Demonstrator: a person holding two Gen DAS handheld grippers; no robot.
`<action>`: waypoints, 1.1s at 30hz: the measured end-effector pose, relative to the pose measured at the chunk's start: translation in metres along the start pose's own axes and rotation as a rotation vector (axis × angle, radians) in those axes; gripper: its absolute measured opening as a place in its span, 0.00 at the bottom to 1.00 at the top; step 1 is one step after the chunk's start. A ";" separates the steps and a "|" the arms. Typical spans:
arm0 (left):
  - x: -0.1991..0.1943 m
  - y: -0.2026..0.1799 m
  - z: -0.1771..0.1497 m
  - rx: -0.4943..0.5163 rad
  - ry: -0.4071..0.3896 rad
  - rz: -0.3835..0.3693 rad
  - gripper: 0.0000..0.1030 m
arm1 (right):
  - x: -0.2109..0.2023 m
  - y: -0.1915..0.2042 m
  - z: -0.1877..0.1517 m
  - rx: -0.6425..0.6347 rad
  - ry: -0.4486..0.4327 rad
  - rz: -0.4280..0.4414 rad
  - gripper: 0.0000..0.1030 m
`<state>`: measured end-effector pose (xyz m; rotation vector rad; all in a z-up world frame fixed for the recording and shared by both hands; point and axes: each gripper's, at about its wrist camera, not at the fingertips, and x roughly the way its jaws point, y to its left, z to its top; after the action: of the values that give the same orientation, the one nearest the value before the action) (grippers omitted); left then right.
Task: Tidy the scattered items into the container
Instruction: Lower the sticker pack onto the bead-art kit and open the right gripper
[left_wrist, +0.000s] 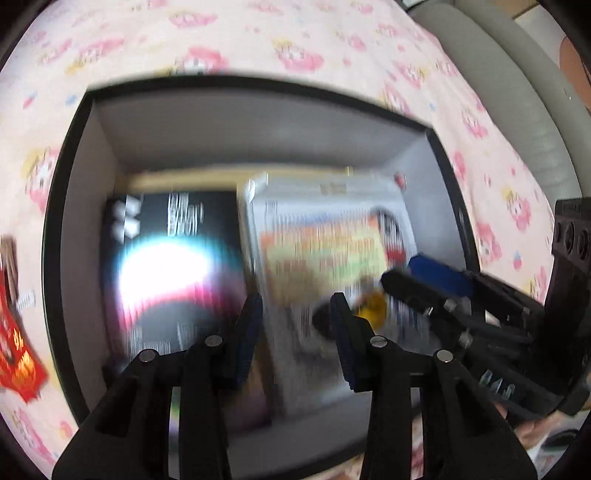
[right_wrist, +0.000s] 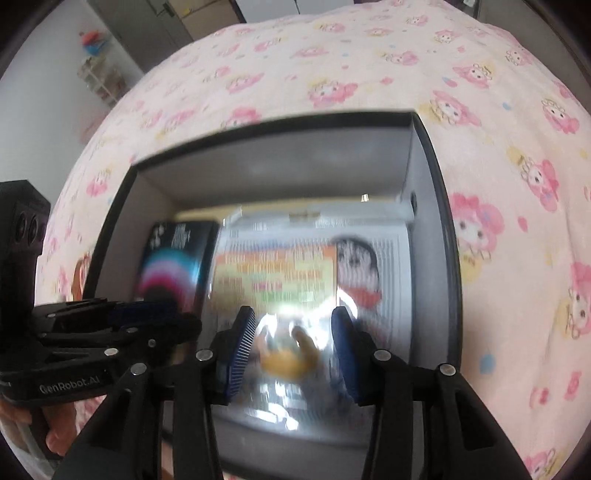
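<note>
Tools tilt steeply down over box, side by side.

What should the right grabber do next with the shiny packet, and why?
Probably open the jaws of the right gripper. They seem to pinch the shiny packet, which is already down inside the box beside a black carton, so letting go should drop it in.

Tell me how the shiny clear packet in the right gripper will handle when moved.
The clear packet glints and creases between the pads of the right gripper, so it is probably floppy and slippery. It looks thin, with one small yellow item inside, so likely light. Blur hides finer detail.
</note>
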<state>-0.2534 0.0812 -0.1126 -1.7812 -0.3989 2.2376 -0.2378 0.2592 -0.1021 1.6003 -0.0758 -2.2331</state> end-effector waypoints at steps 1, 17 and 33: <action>0.004 -0.001 0.006 -0.005 -0.015 0.007 0.31 | 0.003 0.001 0.005 -0.006 -0.002 0.004 0.38; 0.044 -0.005 0.035 0.006 0.067 0.062 0.22 | 0.039 0.002 0.015 -0.054 0.141 -0.084 0.37; 0.002 -0.003 -0.005 0.042 0.020 0.012 0.22 | 0.006 -0.002 -0.016 -0.038 0.113 -0.078 0.37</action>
<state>-0.2484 0.0851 -0.1143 -1.7878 -0.3354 2.2173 -0.2253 0.2617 -0.1139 1.7324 0.0609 -2.1823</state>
